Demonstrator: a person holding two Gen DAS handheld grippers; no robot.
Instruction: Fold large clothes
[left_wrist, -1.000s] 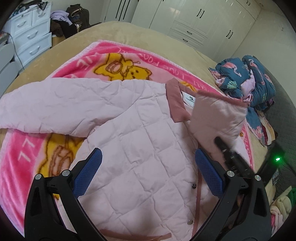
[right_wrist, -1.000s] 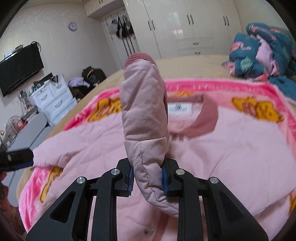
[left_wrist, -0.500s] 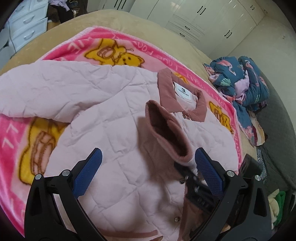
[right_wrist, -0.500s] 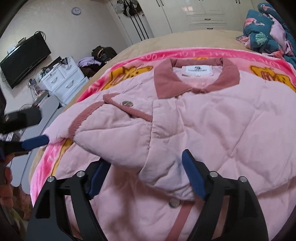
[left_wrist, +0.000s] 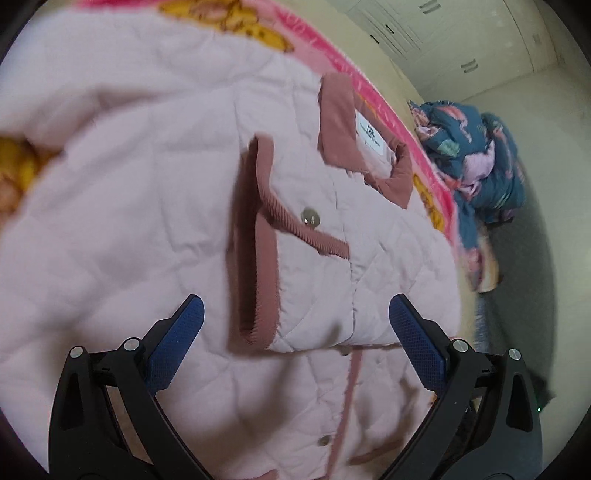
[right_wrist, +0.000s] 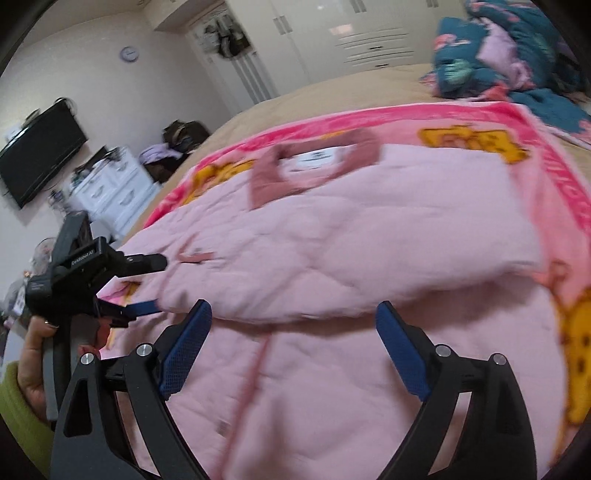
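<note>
Quilted pink jacket (left_wrist: 155, 206) lay soft and bulky, best pinched at the cuff (left_wrist: 258, 236), with left tongs (left_wrist: 295, 328) and right tongs (right_wrist: 293, 332) both agape, empty.

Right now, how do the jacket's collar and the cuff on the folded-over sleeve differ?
The collar sits at the top of the pink quilted jacket around a white label, while the cuff lies further down on the jacket's front. The collar looks smooth; the cuff is ribbed. The cuff has a metal snap beside it; none shows by the collar. Both are the same dusty rose, darker than the jacket.
</note>
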